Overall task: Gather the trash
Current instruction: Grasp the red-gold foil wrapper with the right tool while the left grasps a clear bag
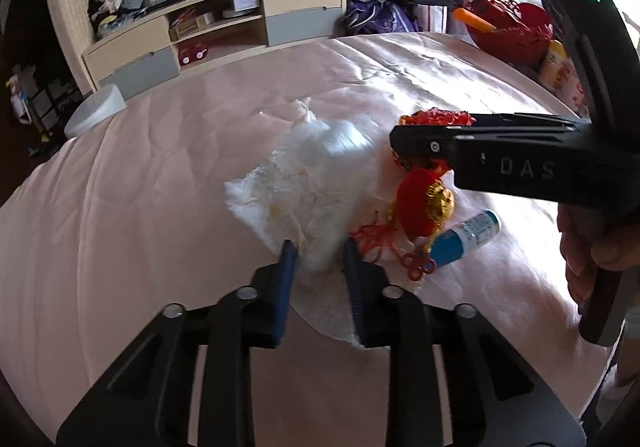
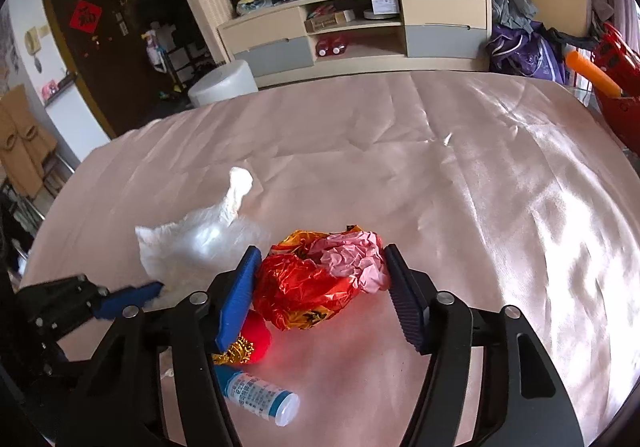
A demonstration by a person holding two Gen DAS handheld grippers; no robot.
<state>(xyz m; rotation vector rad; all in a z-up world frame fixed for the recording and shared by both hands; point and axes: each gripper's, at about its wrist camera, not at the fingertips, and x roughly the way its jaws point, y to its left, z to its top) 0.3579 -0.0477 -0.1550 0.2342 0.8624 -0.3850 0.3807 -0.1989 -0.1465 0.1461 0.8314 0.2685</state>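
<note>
Gripping white tissue (image 1: 296, 191), straddling red wrapper (image 2: 316, 279)

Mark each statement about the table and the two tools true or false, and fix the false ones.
1. The left tool has white plastic between its fingers. True.
2. The red and pink wrapper sits between the right tool's fingers. True.
3. The small bottle stands upright. False: it lies on its side on the pink cloth.
4. The bottle's label is green. False: it is blue and white.
5. A red and gold ornament lies beside the white plastic. True.
6. The table is bare wood. False: the pink cloth covers it.
</note>
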